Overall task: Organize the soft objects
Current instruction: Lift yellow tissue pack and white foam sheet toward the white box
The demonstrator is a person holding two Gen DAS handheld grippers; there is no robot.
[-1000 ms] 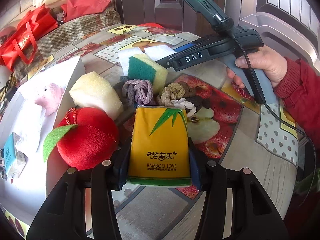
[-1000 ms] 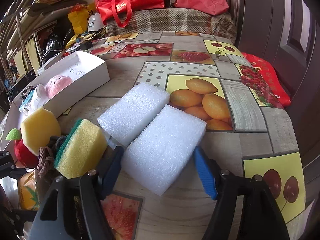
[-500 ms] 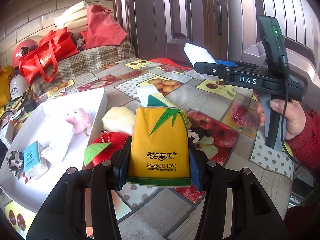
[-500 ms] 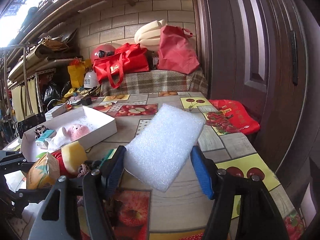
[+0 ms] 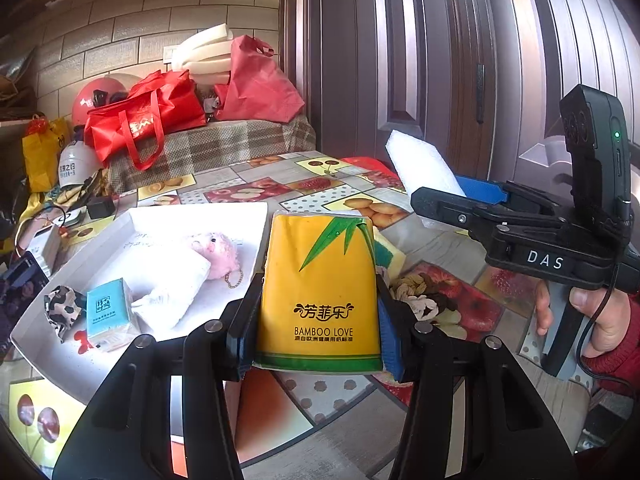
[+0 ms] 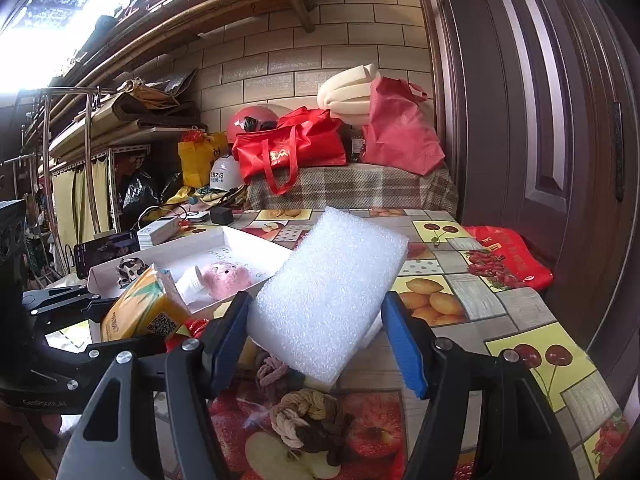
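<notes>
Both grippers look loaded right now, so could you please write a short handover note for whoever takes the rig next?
Left gripper: shut on the yellow tissue pack, held off the table.
Right gripper: shut on the white foam block, also lifted.
White tray already holds the pink plush, blue tissue pack and a spotted cloth.
Left: tray both held items, then the knotted ropes on the table.

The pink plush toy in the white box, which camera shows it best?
The left wrist view: the pink plush toy lies in full sight in the white box, keychain included. The right wrist view shows it smaller, its lower edge cut by the box wall.
</notes>
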